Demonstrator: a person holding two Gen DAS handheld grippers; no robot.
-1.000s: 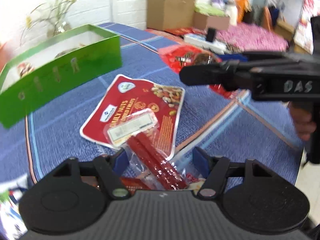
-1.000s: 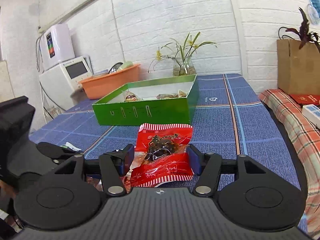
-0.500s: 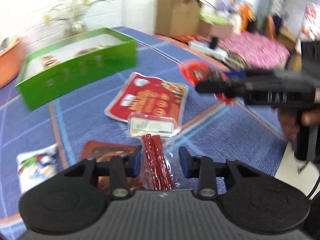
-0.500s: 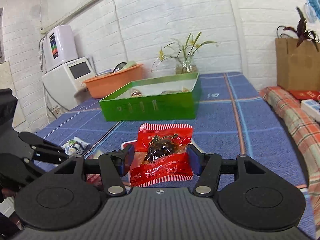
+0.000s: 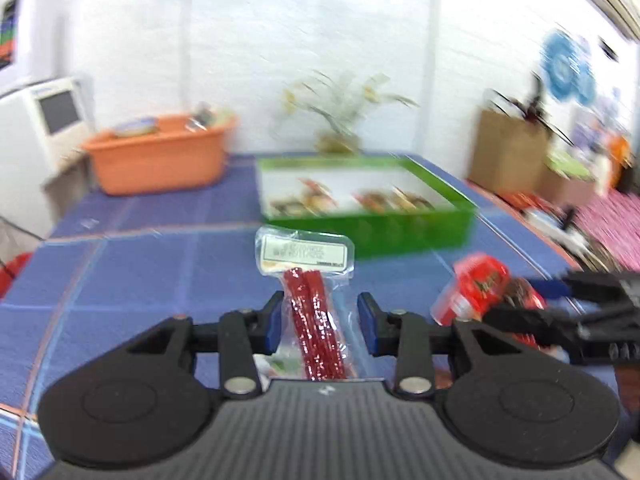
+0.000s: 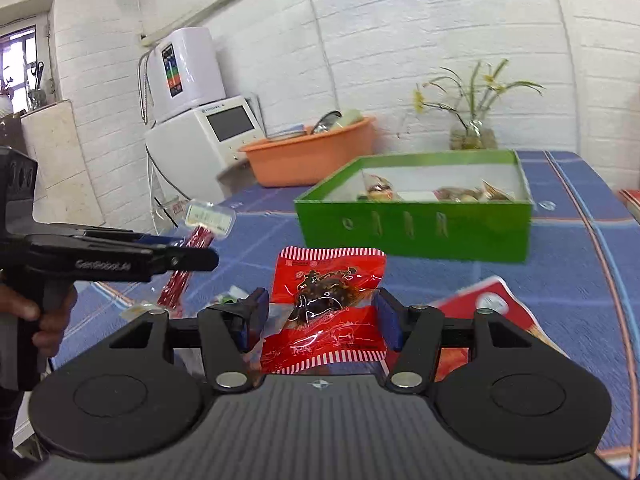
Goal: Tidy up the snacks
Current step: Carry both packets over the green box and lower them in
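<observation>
2 tongs, left (image 5: 319,322) gripping sausage pack (image 5: 310,280), right (image 6: 318,320) gripping red pouch (image 6: 326,308)

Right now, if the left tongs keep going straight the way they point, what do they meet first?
Probably the green box: its near wall lies ahead of the left tongs, slightly right, beyond bare tablecloth. Depth is unclear.

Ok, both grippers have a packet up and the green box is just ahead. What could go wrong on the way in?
1. The left gripper grips the clear sausage-stick packet low down, so its labelled top sticks out and could catch the green box wall.
2. The right gripper with the red snack pouch is close beside the left; heading for the same box, they could collide.
3. Snacks already lie in the box, so a dropped packet may land on them.
</observation>
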